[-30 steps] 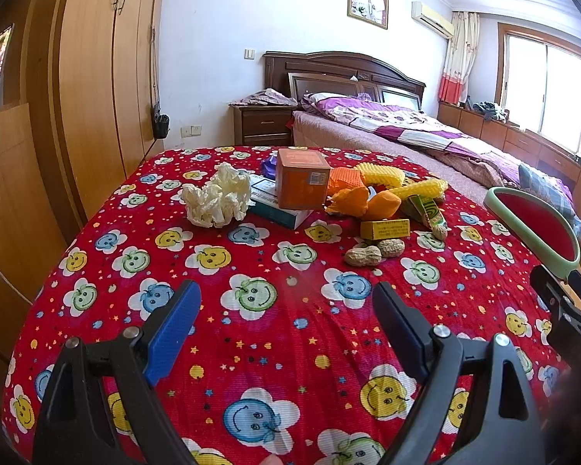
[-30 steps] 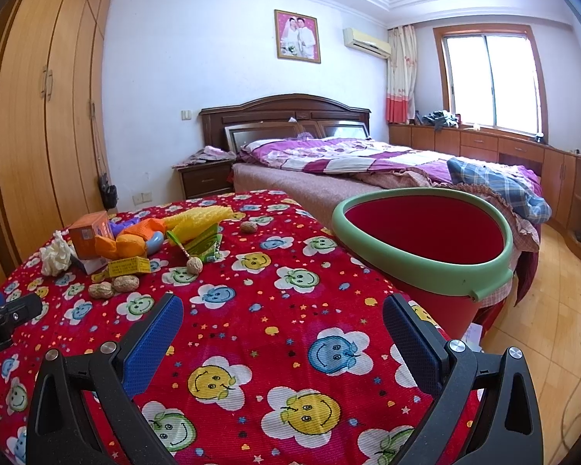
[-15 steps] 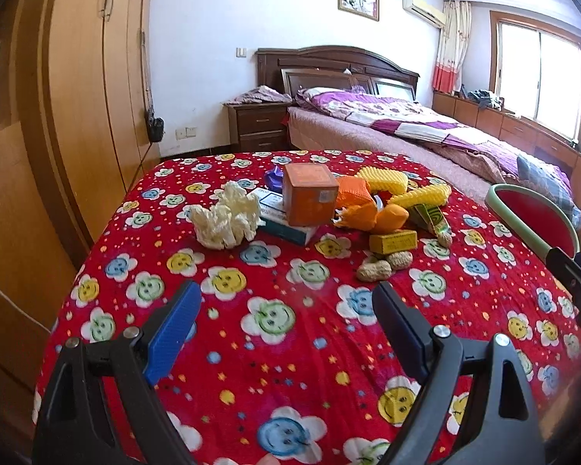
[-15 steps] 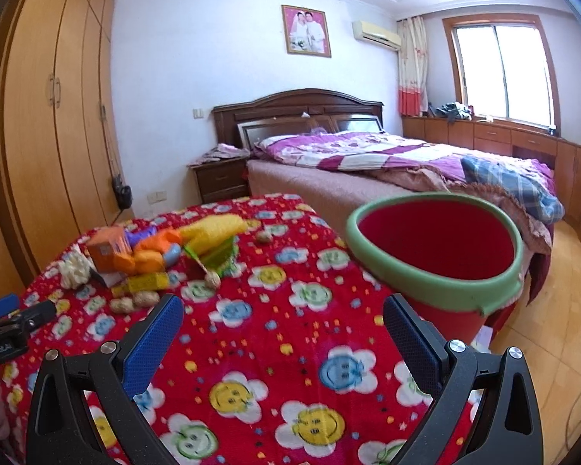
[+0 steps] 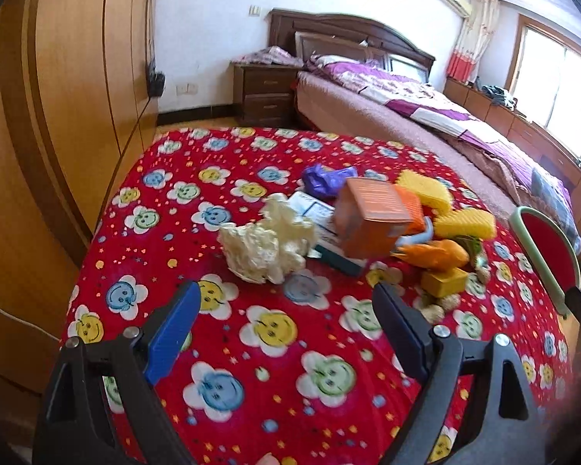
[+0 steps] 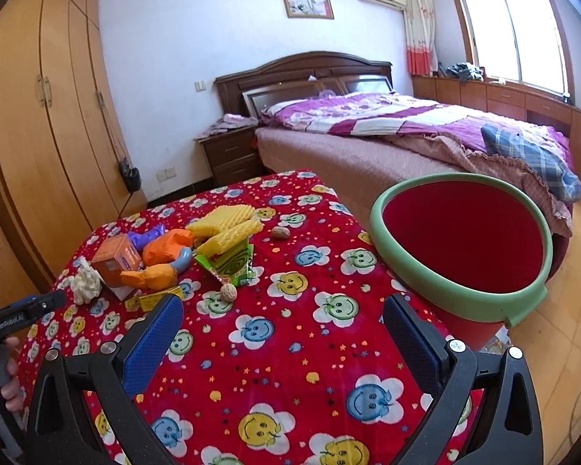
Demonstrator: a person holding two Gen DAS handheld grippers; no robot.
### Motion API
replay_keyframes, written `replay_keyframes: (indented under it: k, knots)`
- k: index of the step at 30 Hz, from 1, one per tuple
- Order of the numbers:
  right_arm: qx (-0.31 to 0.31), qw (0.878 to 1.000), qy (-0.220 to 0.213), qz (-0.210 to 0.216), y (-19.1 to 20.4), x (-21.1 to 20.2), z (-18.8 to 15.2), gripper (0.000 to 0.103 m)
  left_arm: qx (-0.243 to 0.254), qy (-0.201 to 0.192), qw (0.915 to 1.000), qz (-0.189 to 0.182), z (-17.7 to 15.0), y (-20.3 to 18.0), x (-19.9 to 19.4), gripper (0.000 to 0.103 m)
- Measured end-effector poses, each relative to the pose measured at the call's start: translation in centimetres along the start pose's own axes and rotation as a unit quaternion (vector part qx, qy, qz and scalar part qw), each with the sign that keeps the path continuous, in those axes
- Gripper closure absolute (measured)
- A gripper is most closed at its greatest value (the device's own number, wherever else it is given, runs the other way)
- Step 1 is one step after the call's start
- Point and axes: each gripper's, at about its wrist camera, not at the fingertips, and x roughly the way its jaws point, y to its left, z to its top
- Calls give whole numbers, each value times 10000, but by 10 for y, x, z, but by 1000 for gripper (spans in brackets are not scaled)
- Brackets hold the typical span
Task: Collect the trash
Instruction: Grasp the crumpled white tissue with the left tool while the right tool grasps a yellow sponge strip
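Both units are idle: the left hand-held gripper [image 5: 286,306] is hovering over the bench [image 5: 251,368] with its blue pads spread wide and nothing between them, and the right hand-held gripper [image 6: 282,321] is doing the same, also apart and empty. Judging by this spread, each is being readied for a first pickup; no item has yet been grasped.

The bench, covered in a red smiley-flower cloth, is carrying the trash as one cluster toward its far side. The red bin [image 6: 461,240] with a green rim is standing just beside the bench edge on the right, apparently placed there so items can be dropped in with a short carry. It is showing nothing inside.

Within the cluster, the crumpled white paper wad [image 5: 265,246] is lying nearest the left unit, directly ahead of its opening, making it the probable first target. An orange carton [image 5: 372,219] is resting tilted against a flat box [image 5: 321,228]; yellow foam pieces [image 6: 228,228] and a green wrapper [image 6: 228,265] are lying behind. A walnut [image 6: 228,292] is sitting apart, nearest the right unit.

Print on the carton is too blurred to read.
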Motion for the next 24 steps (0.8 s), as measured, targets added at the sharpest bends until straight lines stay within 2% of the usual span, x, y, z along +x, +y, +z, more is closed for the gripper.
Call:
replay_keyframes:
  k: [7,12,14,16,18,20,24]
  knots:
    - [14,9998,210,-14,3,17,7,1,-279,447,9985,-127,8,14,38,16]
    - [11,9994,333,-29,7,28,14,1,-279,615,9976,-131,16,16,59,17]
    - [-10,9993,370,-50,9,33,17,1,-320,665,9972,-91,18,18,67,31]
    - [-37,9991,411,-86,12,38,20,1,-410,758,9962,-132,20,22,75,38]
    - [-45,9989,450,-89,16,44,23,1,-480,669,9965,-141,21,25,73,41]
    - [-69,9987,487,-94,20,50,27,1,-571,587,9962,-281,22,28,72,51]
    - [-116,9980,626,-33,30,69,37,1,-699,520,9950,-481,20,32,70,60]
